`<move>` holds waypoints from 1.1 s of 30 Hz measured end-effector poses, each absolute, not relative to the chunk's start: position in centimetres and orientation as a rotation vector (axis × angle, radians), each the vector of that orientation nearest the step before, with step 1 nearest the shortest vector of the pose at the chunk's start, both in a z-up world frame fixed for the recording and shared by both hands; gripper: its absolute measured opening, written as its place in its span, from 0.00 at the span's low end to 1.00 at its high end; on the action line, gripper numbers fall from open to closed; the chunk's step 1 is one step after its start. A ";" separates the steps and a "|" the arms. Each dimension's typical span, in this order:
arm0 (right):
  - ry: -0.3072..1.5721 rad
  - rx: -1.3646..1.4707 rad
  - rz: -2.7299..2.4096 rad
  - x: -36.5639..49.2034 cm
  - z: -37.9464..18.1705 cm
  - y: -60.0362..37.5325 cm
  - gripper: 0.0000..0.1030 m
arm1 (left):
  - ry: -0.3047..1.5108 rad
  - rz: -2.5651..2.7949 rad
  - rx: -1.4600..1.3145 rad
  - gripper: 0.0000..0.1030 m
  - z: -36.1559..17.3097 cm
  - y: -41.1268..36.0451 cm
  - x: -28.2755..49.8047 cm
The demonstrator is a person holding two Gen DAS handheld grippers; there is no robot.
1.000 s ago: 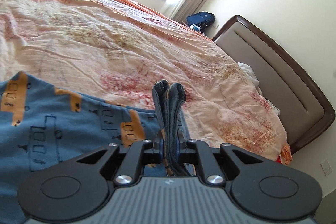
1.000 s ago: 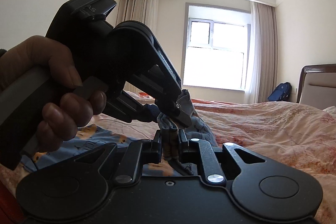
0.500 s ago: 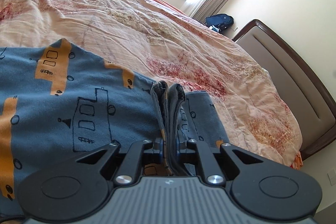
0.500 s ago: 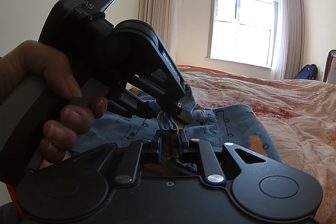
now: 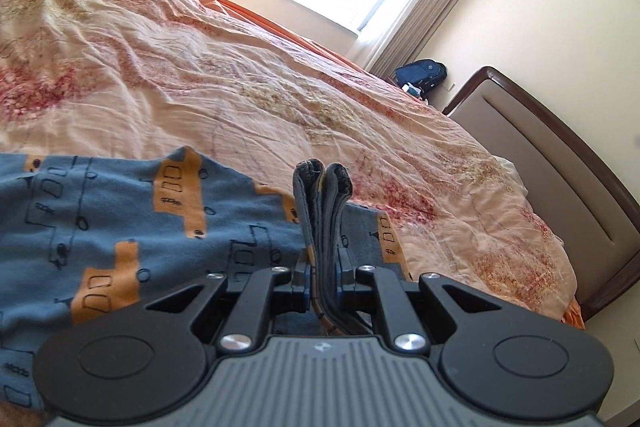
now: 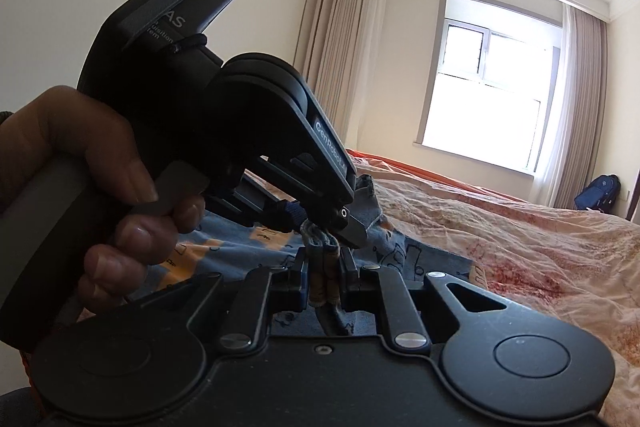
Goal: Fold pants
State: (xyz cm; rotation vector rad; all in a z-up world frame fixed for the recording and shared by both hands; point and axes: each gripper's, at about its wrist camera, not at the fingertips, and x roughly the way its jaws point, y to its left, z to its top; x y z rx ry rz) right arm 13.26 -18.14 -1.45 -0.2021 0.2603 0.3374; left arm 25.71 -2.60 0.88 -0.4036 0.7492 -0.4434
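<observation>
Blue cotton pants with orange vehicle prints (image 5: 120, 227), spread on the crumpled peach bed quilt (image 5: 240, 87), bunched in both clenched grippers, left (image 5: 323, 263) and right (image 6: 323, 271): carry level, edges probably matched, lower flat before releasing.

We see a bed covered by a wrinkled peach bedspread (image 5: 248, 75) with red and tan patches, an orange sheet (image 5: 256, 15) showing along its far edge. A padded headboard (image 5: 560, 163) in a dark wood frame stands at the right. Beige curtains (image 6: 344, 55) flank a bright window (image 6: 492, 95). A dark blue backpack (image 5: 420, 73) sits by the wall.
</observation>
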 end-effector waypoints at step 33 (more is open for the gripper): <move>0.382 -0.165 0.213 15.0 -6.6 -23.5 0.99 | 0.617 -0.033 -0.054 0.99 -3.7 -2.6 25.6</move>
